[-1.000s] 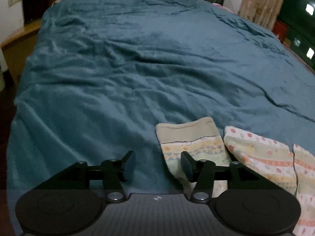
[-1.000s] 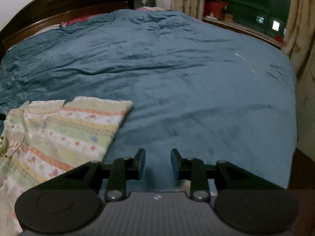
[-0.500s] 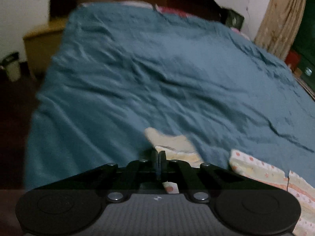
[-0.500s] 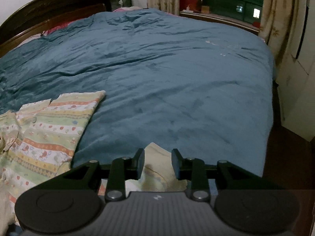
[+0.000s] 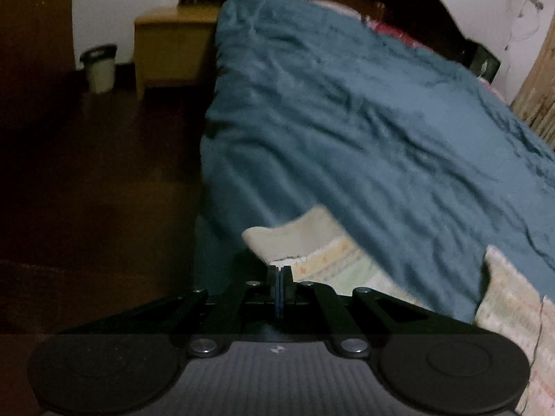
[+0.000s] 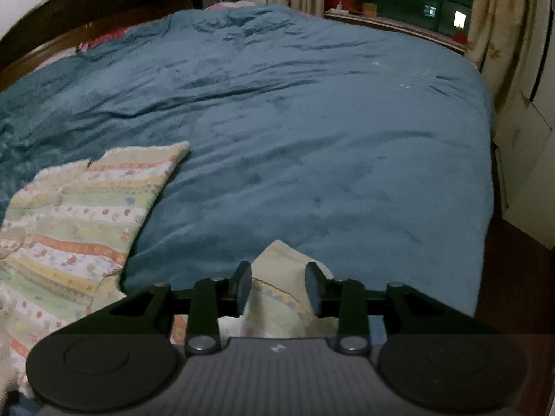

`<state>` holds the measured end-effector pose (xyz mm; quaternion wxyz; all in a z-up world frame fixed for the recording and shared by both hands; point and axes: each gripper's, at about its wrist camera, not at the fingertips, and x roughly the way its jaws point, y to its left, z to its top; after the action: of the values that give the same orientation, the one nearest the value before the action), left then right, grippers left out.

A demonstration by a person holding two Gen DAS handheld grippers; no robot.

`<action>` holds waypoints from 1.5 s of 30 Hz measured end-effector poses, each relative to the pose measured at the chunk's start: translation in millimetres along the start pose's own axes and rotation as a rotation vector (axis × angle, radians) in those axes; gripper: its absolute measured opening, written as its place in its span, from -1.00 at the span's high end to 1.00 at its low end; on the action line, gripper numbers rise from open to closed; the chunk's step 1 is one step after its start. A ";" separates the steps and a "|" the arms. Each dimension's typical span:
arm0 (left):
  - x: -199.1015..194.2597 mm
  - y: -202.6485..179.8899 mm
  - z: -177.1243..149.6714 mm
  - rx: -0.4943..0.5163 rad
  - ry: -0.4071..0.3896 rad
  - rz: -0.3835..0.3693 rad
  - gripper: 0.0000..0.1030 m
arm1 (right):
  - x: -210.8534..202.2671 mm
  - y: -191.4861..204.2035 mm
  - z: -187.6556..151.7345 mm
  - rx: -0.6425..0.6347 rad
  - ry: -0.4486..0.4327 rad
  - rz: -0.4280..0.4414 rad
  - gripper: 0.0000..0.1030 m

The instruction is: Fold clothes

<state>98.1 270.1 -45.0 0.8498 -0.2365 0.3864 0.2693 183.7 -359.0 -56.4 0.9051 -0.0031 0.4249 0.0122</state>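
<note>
A pale striped child's garment lies on a teal blanket (image 6: 312, 138). In the left wrist view my left gripper (image 5: 280, 272) is shut on the left sleeve (image 5: 305, 239) near its beige cuff, which is lifted off the bed; the garment's body (image 5: 513, 305) lies at lower right. In the right wrist view my right gripper (image 6: 277, 286) is open, with the beige cuff of the right sleeve (image 6: 281, 277) between its fingers; the body (image 6: 79, 215) lies to the left.
A dark wooden headboard (image 6: 86, 17) is at the far end. A wooden bedside cabinet (image 5: 173, 45) and a bin (image 5: 99, 67) stand on the dark floor left of the bed. Curtains (image 6: 503, 34) and white furniture (image 6: 527, 173) are on the right.
My left gripper closed on the left sleeve and lifted it, swinging toward the bed's left edge. My right gripper moved to straddle the right sleeve's cuff, still open.
</note>
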 end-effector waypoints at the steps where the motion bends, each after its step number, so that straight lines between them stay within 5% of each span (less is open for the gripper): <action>1: 2.7 1.8 -2.6 0.001 0.012 0.005 0.98 | 4.7 1.7 0.2 -0.004 0.009 -0.005 0.23; 5: 2.4 -0.1 -12.4 0.055 0.042 0.028 0.92 | 18.3 8.1 -1.6 -0.022 0.032 -0.009 0.24; 9: -16.5 -3.9 -22.1 0.118 0.022 0.018 0.61 | 14.1 8.7 -2.7 -0.020 0.011 -0.012 0.82; 11: -29.1 -6.1 -26.1 0.141 0.001 0.007 0.18 | 4.2 7.2 -2.6 -0.013 -0.022 -0.017 0.86; 19: -70.6 -47.6 -67.4 0.305 -0.008 -0.128 -0.18 | -72.2 -32.1 -11.5 0.069 -0.193 -0.052 0.87; 23: -86.8 -79.1 -100.5 0.433 0.008 -0.218 -0.38 | -98.2 -56.3 -33.6 0.095 -0.187 -0.064 0.85; 33: -95.9 -133.9 -155.8 0.634 0.082 -0.364 -0.48 | -102.8 -76.4 -87.1 0.073 -0.030 -0.141 0.69; 39: -84.5 -137.5 -162.4 0.596 0.135 -0.371 -0.44 | -96.7 -29.4 -62.8 -0.015 -0.069 0.022 0.48; 45: -73.6 -144.2 -169.5 0.597 0.196 -0.405 0.08 | -78.4 41.3 -52.3 -0.153 -0.048 0.200 0.45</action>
<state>59.8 39.3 -59.2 0.8765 -0.0745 0.4727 -0.0524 92.4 -320.1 -29.3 0.9064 -0.0295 0.3991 0.1349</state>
